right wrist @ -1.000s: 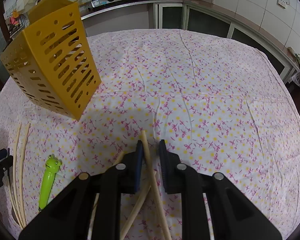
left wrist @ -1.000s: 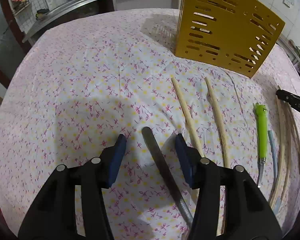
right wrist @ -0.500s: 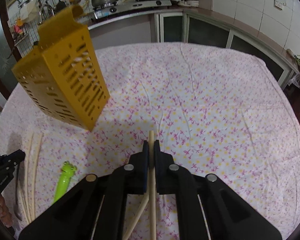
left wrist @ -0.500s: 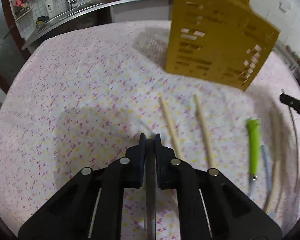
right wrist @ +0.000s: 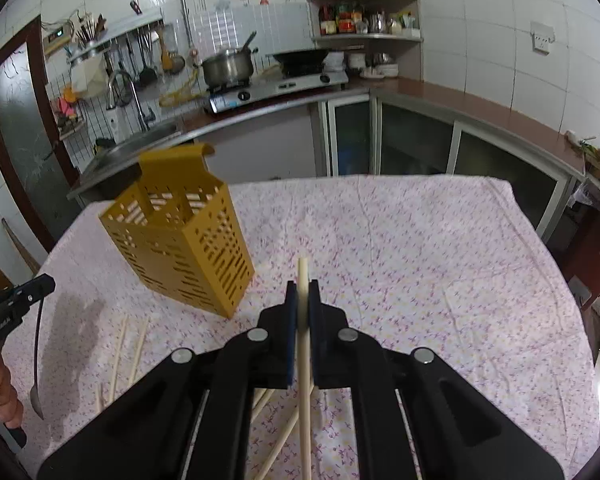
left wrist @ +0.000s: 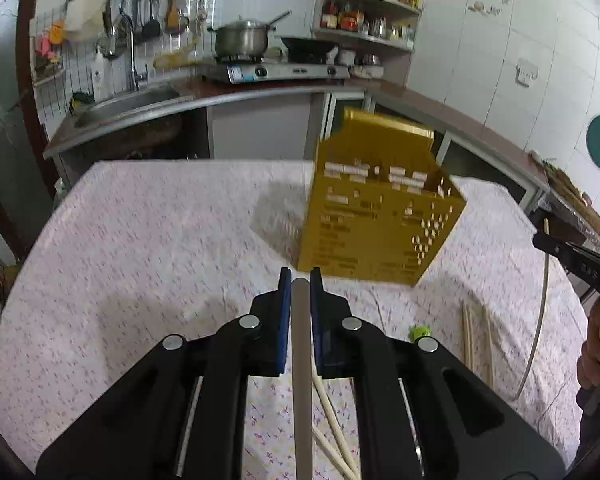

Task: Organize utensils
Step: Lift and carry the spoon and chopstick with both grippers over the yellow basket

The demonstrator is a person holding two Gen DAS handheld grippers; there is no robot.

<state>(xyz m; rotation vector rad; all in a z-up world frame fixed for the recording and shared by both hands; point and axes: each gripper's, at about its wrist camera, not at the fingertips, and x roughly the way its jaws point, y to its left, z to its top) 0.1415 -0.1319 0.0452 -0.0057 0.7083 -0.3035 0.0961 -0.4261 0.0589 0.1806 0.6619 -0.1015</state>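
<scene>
We noted the left gripper (left wrist: 299,282) pinched on a grey metal utensil handle (left wrist: 301,360), pads pressed against both flat sides; in the right wrist view the same piece hung below that claw as a thin spoon (right wrist: 36,364), bowl end down, clear of the tablecloth (right wrist: 420,248). The right gripper (right wrist: 303,290) was closed on a single pale chopstick (right wrist: 303,344), whose tip stood a little proud of the pads and whose length ran back along the claw's own axis. The yellow slotted holder (left wrist: 376,216) stood upright toward the far edge of the table, near its middle, mouth up. From the left claw it lay ahead and slightly to the right, near; from the right claw, ahead and off to the left, somewhat farther. We judged the left hand the nearer. The deciding relation was axis against opening: each held piece lay along its claw, while the holder's mouth faced upward, so each would likely need tipping toward vertical above the rim before release. Loose chopsticks (left wrist: 476,340) and a green-handled piece (left wrist: 420,332) lay on the cloth along the near edge, between the two claws, not yet gathered.
</scene>
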